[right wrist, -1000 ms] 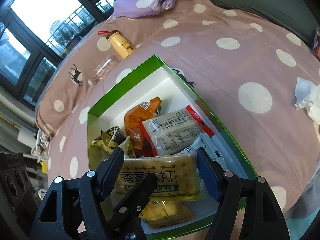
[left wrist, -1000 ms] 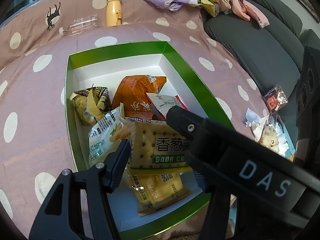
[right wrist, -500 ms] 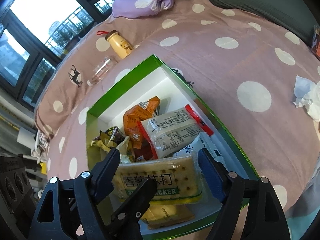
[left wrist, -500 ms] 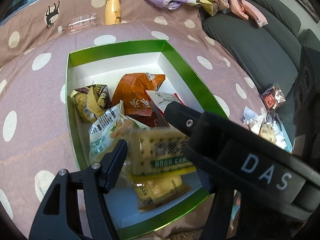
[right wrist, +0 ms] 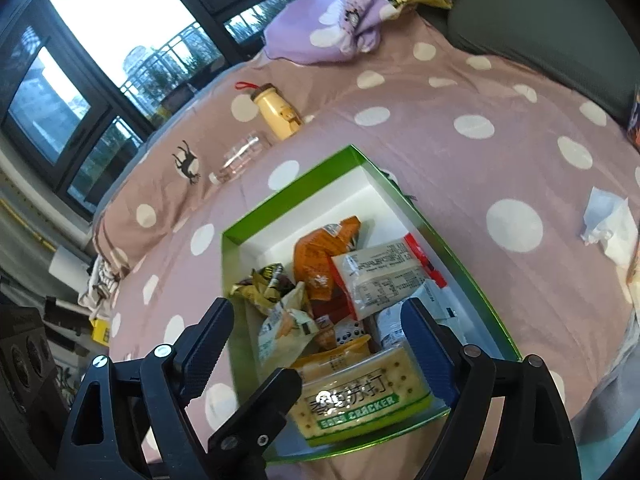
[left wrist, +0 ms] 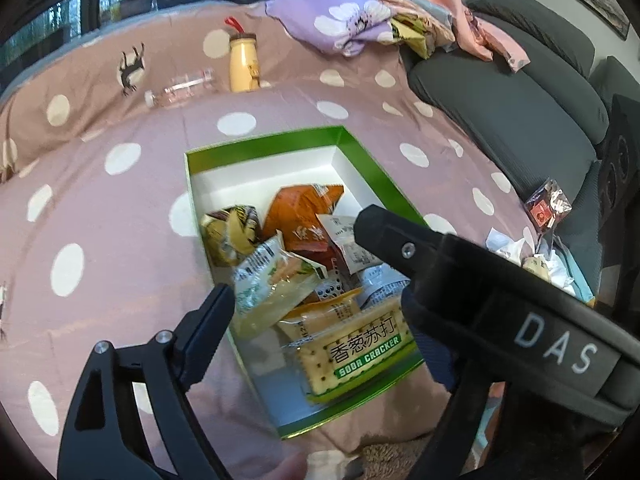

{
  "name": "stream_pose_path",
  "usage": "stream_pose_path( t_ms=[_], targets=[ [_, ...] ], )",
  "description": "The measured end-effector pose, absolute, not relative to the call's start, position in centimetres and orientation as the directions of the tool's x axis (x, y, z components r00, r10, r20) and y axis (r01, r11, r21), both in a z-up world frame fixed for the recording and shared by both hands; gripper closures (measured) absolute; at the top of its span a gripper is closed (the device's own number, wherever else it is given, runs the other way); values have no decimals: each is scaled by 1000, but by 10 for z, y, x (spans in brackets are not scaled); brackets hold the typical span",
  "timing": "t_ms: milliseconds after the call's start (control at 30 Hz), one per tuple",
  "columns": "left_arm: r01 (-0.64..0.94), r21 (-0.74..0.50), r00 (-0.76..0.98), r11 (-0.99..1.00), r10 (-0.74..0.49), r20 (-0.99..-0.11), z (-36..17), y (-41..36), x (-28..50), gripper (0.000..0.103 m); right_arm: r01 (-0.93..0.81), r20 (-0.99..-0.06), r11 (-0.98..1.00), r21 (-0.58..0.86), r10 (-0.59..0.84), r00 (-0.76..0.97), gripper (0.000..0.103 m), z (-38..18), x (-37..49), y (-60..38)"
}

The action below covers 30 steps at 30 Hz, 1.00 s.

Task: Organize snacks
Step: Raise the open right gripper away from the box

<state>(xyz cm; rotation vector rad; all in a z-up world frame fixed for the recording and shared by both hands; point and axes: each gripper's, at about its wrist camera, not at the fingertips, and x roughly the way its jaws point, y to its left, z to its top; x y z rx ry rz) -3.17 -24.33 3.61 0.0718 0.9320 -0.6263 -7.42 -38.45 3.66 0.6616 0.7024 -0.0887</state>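
Note:
A green box with a white inside [left wrist: 372,164] [right wrist: 280,208] lies on the polka-dot bedspread and holds several snack packets. A soda cracker pack [left wrist: 360,354] [right wrist: 356,396] lies at the box's near end, on a yellow packet. An orange packet [left wrist: 304,216] [right wrist: 320,248] and a white packet with a red edge [right wrist: 384,276] lie further in. My left gripper [left wrist: 320,320] is open above the box's near end, and touches nothing. My right gripper [right wrist: 320,332] is open too, with the cracker pack lying free below it.
A yellow bottle [left wrist: 243,62] [right wrist: 278,114] stands and a clear bottle [left wrist: 180,86] [right wrist: 238,160] lies at the far side of the bed. Purple floral cloth [left wrist: 332,20] and a grey sofa [left wrist: 520,112] are at the back right. Crumpled tissues [right wrist: 608,228] and a red packet [left wrist: 548,208] lie to the right.
The right gripper has opened and let go of the soda cracker pack, which now lies in the box's near end. Both grippers have pulled back and up from the box.

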Motion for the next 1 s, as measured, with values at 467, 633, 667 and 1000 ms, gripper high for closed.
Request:
stream_pose_path(
  t_ms=[467, 633, 667, 1000],
  targets=[
    [507, -198, 483, 839, -466, -741, 55, -216, -44, 17, 254, -595, 823, 509, 123, 794, 15, 58, -91, -366],
    [502, -197, 488, 842, -464, -739, 56, -212, -46, 17, 258, -597, 824, 504, 117, 794, 15, 59, -93, -364],
    [502, -197, 489, 842, -464, -739, 56, -211, -46, 17, 259, -597, 825, 503, 115, 794, 15, 59, -94, -363],
    [502, -192, 492, 843, -461, -738, 55, -207, -48, 17, 259, -598, 825, 502, 114, 793, 15, 59, -96, -362]
  ],
)
